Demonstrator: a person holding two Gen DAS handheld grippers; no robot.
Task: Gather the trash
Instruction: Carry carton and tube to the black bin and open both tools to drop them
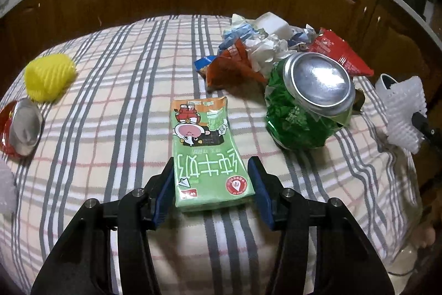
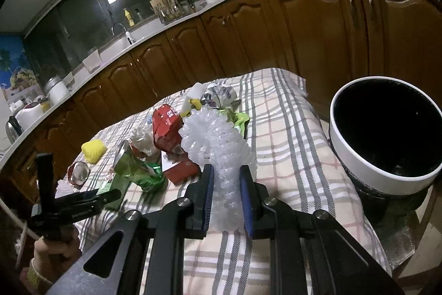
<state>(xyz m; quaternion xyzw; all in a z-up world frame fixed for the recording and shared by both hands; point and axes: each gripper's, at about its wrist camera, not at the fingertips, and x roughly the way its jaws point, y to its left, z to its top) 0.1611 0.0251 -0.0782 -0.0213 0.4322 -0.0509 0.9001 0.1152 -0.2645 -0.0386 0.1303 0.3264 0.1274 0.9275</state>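
Observation:
A green milk carton [image 1: 204,145] lies flat on the plaid tablecloth [image 1: 110,156]. My left gripper [image 1: 211,165] is shut on its near end, a blue pad against each long side. In the right wrist view, my right gripper [image 2: 226,169] is shut on the stem of a white foam fruit net [image 2: 212,134], held just above the cloth. That net [image 1: 403,112] also shows at the right edge of the left wrist view. A white-rimmed bin [image 2: 359,170] with a dark inside stands off the table's right side.
A crushed green can [image 1: 298,112] lies right of the carton. Behind it is a pile of wrappers and crumpled paper [image 1: 262,46]. A yellow foam net [image 1: 49,76] and a red can [image 1: 16,126] sit at the left. Wooden cabinets [image 2: 317,26] run behind the table.

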